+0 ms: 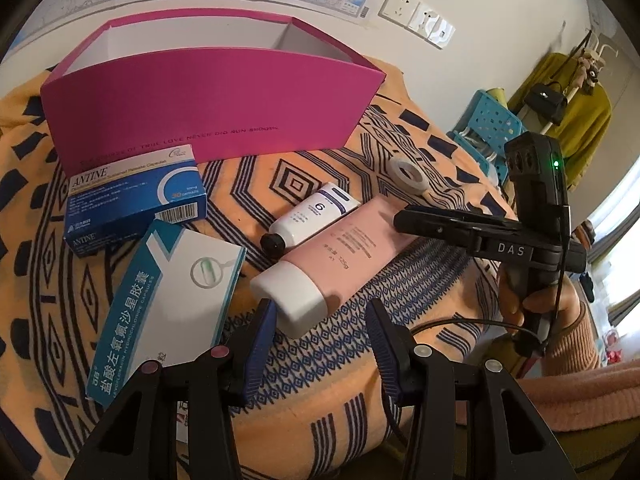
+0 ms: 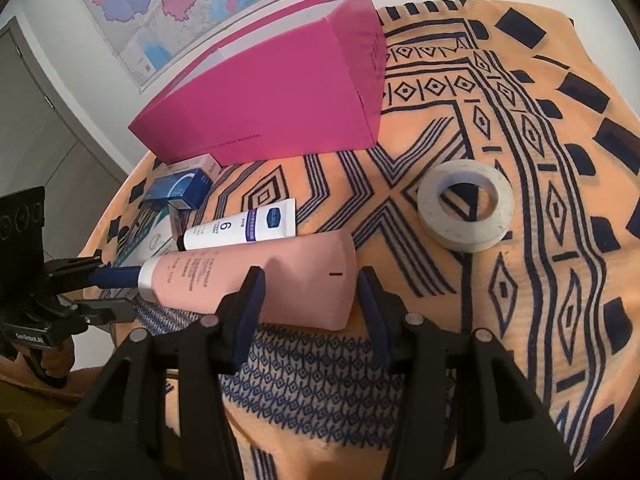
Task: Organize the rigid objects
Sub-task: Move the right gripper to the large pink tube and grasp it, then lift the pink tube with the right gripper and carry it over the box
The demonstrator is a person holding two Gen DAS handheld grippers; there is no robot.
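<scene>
A pink tube with a white cap lies on the patterned cloth; it also shows in the right wrist view. My left gripper is open with its fingers either side of the cap end. My right gripper is open around the tube's flat tail end. A small white tube marked 6 lies beside it, also seen from the right. A blue medicine box, a white and teal medicine box and a white tape roll lie loose. An open magenta box stands behind.
An orange cloth with dark blue patterns covers the table. A wall map hangs behind the magenta box. Blue crates and a coat rack with a yellow garment stand off to the right.
</scene>
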